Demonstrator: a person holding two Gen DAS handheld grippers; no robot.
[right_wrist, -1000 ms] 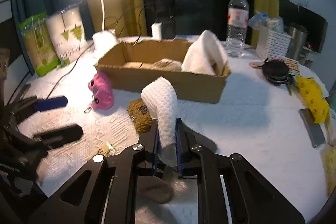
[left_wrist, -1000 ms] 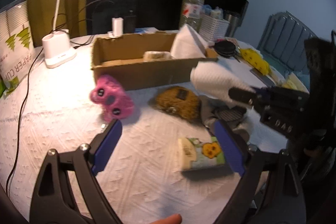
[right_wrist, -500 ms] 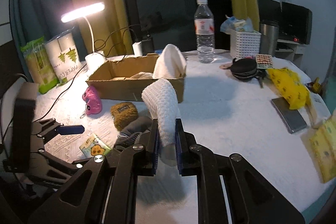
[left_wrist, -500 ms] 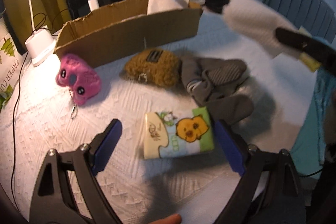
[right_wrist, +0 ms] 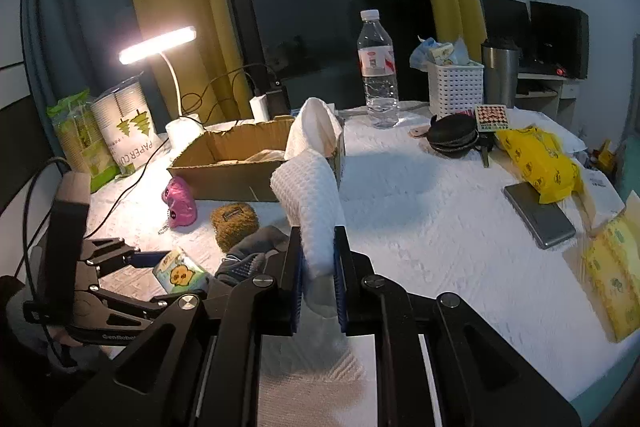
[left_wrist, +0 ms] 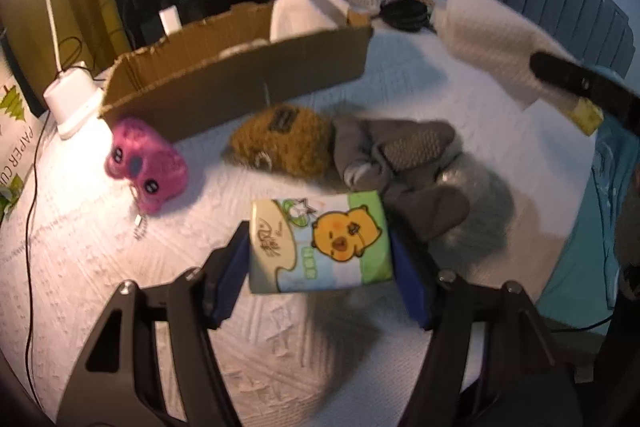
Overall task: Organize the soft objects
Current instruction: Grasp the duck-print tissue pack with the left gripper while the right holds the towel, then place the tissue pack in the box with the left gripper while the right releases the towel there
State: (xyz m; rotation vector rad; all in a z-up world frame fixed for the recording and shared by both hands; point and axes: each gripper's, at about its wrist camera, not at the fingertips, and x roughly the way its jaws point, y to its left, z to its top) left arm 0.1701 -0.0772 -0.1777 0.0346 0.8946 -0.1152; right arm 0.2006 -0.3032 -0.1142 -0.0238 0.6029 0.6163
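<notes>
My left gripper (left_wrist: 320, 267) is shut on a tissue pack (left_wrist: 320, 243) printed with a yellow chick, its blue pads touching both sides; the pack also shows in the right wrist view (right_wrist: 180, 273). My right gripper (right_wrist: 316, 279) is shut on a white waffle cloth (right_wrist: 312, 203) and holds it above the table; the cloth shows at the upper right of the left wrist view (left_wrist: 488, 39). A cardboard box (left_wrist: 240, 83) with a white cloth (left_wrist: 304, 7) in it stands behind. A pink plush (left_wrist: 146, 163), a brown fuzzy pouch (left_wrist: 288, 139) and grey socks (left_wrist: 400, 163) lie in front of the box.
A lit desk lamp (right_wrist: 160, 45) and paper cup packs (right_wrist: 124, 127) stand at the left. A water bottle (right_wrist: 376, 71), a white basket (right_wrist: 454, 89), a black pouch (right_wrist: 452, 137), a yellow bag (right_wrist: 536, 159) and a grey phone (right_wrist: 538, 215) are at the back and right.
My left gripper moved forward around the tissue pack and closed on it. My right gripper drew back and higher with the white cloth still in it.
</notes>
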